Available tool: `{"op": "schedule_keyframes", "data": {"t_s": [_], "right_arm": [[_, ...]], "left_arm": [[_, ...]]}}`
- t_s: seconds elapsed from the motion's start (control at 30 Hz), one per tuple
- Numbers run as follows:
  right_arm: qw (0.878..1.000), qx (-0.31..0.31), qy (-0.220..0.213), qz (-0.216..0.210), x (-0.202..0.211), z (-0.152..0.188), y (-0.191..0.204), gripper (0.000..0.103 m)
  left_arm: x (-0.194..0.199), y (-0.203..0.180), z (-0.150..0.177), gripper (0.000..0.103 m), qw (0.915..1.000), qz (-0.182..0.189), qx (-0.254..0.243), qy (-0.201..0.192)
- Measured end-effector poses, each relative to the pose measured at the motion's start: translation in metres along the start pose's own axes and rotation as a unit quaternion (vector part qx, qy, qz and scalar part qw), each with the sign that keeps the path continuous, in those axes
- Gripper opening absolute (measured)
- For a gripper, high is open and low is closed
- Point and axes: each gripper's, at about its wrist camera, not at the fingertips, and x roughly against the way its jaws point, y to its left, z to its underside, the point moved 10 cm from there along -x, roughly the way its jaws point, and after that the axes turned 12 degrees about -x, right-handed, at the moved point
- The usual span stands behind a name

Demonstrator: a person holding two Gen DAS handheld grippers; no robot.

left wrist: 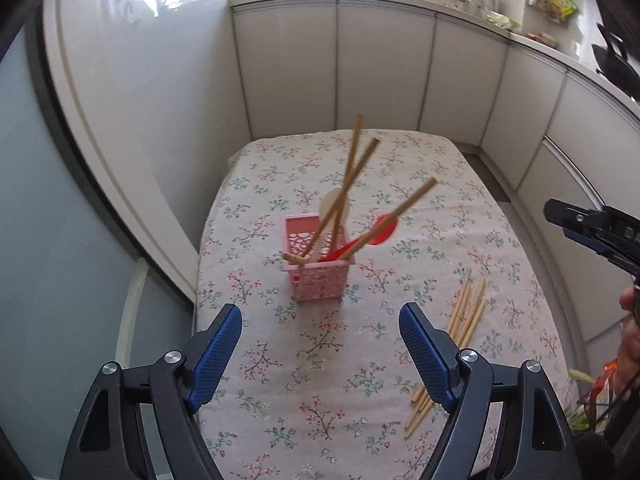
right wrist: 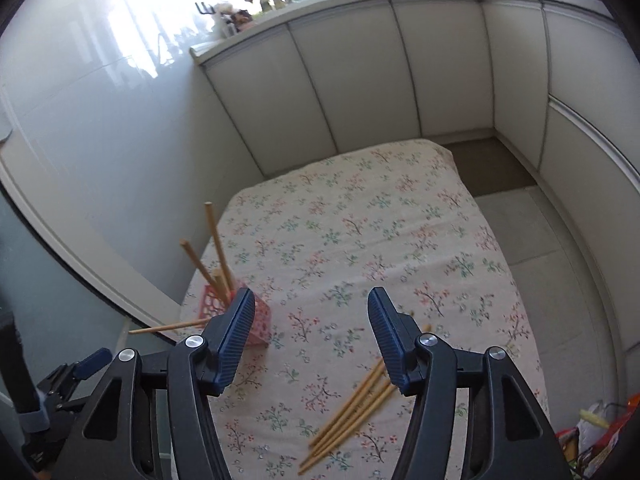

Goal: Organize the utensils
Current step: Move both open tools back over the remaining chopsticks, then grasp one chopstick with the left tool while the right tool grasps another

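Note:
A pink perforated holder point(left wrist: 318, 268) stands on the floral tablecloth point(left wrist: 320, 380). Several wooden chopsticks point(left wrist: 352, 172), a red spoon point(left wrist: 384, 226) and a pale spoon lean out of it. Loose chopsticks point(left wrist: 466, 316) lie in a bundle to its right. My left gripper point(left wrist: 320, 320) hovers open in front of the holder with nothing between its fingers. My right gripper point(right wrist: 312, 312) is open and empty above the cloth, with the loose chopsticks point(right wrist: 352, 404) just under its right finger. The holder point(right wrist: 212, 306) sits partly behind its left finger.
White cabinet doors point(left wrist: 384, 68) wrap around the table's far and right sides, with a cluttered counter on top. A pale wall panel runs along the left edge. The right gripper point(left wrist: 560, 222) and a hand point(left wrist: 630, 320) show at the right; bags point(right wrist: 596, 428) lie low right.

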Motion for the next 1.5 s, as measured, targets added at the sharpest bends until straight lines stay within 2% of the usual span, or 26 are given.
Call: {"op": "schedule_keyframes", "data": {"t_s": [0.2,0.5,0.7,0.83,0.9,1.0,1.1,1.3,1.4,1.5], "right_arm": [[0.996,-0.053,0.057,0.051,-0.024,0.008,-0.066,0.062],[0.983,-0.081,0.134,0.1,-0.044,0.033,-0.123,0.062],[0.971,-0.089,0.186,0.118,-0.058,0.057,-0.146,0.062],[0.966,-0.096,0.211,0.117,-0.065,0.068,-0.153,0.062],[0.963,-0.106,0.222,0.111,-0.069,0.072,-0.156,0.062],[0.959,-0.117,0.232,0.11,-0.073,0.075,-0.159,0.062],[0.958,-0.117,0.236,0.115,-0.078,0.075,-0.162,0.062],[0.956,-0.117,0.241,0.123,-0.088,0.071,-0.166,0.062],[0.955,-0.118,0.243,0.125,-0.093,0.069,-0.167,0.062],[0.955,-0.116,0.243,0.127,-0.096,0.066,-0.168,0.062]], "left_arm": [[-0.019,-0.061,0.007,0.082,0.9964,0.053,-0.062,0.023],[-0.071,-0.122,0.026,0.082,0.9877,0.078,-0.107,0.084],[-0.122,-0.148,0.04,0.081,0.9807,0.075,-0.118,0.136],[-0.153,-0.163,0.043,0.059,0.9766,0.096,-0.11,0.158],[-0.168,-0.173,0.042,0.039,0.974,0.117,-0.101,0.165],[-0.185,-0.179,0.038,0.024,0.9723,0.14,-0.082,0.168],[-0.197,-0.182,0.029,0.017,0.9732,0.145,-0.074,0.162],[-0.212,-0.198,0.01,0.015,0.9695,0.166,-0.098,0.152],[-0.219,-0.202,0.0,0.015,0.9691,0.162,-0.11,0.15],[-0.225,-0.206,-0.008,0.015,0.9671,0.174,-0.108,0.151]]}}
